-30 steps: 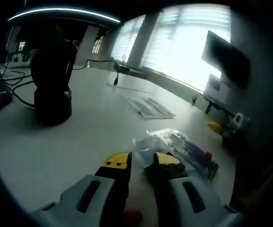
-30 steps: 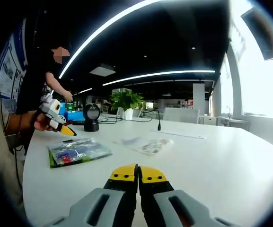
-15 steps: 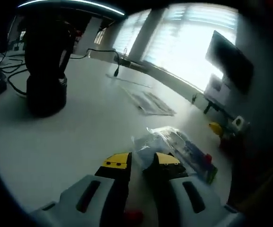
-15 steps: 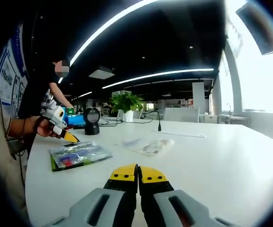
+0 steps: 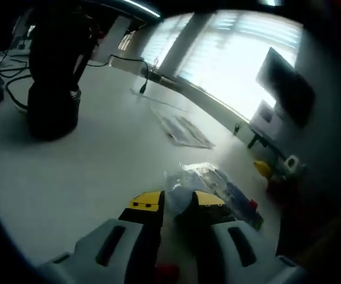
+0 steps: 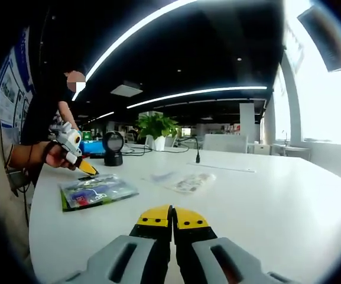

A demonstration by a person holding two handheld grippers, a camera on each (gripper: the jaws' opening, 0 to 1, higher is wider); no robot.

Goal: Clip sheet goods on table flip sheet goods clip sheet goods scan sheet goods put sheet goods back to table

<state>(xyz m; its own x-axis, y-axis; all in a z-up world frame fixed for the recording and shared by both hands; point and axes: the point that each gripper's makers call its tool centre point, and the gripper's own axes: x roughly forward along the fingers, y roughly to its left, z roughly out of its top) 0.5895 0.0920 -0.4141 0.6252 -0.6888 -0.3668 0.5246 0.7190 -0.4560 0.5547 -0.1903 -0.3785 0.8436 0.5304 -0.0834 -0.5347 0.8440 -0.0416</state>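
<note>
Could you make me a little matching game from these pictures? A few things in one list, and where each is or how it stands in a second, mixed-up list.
Things:
1. right claw
2. left claw
3. clear packet of goods
4. black scanner stand

Places or states:
A. lies flat on the white table near the person's hand
B. jaws shut together, holding nothing
C. stands upright toward the far end of the table, cables beside it
D. jaws apart, tips at the near edge of the packet

Pairs: 1-B, 2-D, 3-A, 4-C
</note>
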